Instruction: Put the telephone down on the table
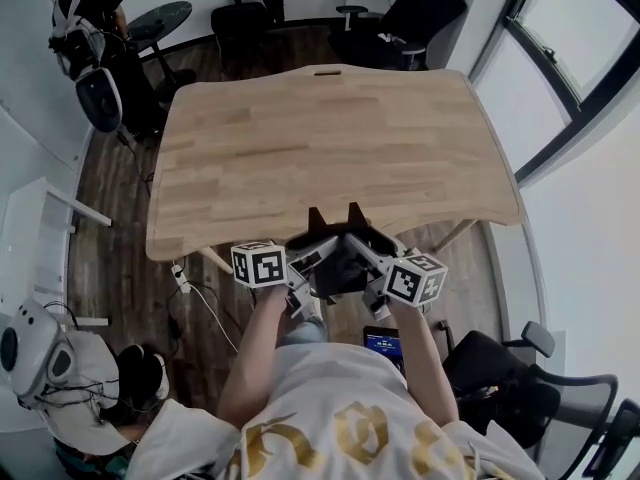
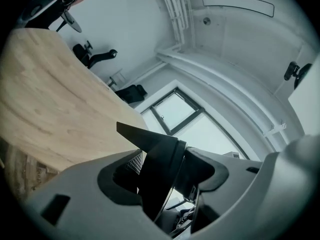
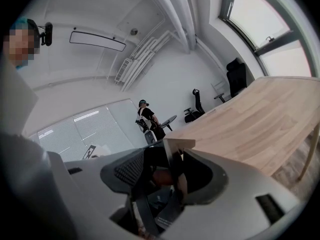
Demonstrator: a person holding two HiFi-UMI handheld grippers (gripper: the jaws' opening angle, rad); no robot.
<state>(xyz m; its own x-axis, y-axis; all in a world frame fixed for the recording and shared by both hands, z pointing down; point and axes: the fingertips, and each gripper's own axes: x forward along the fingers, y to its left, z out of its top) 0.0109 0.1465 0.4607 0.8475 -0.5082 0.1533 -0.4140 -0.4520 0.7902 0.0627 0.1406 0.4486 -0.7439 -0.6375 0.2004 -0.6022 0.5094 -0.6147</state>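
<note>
At the near edge of the pale wooden table [image 1: 330, 138] we hold both grippers close together, their marker cubes turned up towards us. Our left gripper [image 1: 305, 258] is clenched on the telephone [image 1: 338, 266], a dark flat thing that stands edge-on between its jaws, with a pointed black corner jutting past them. Our right gripper [image 1: 368, 253], just beside the left one, is clamped on the same telephone from the other side. The telephone hangs between the two, held over the table's near edge and not lying on the top.
</note>
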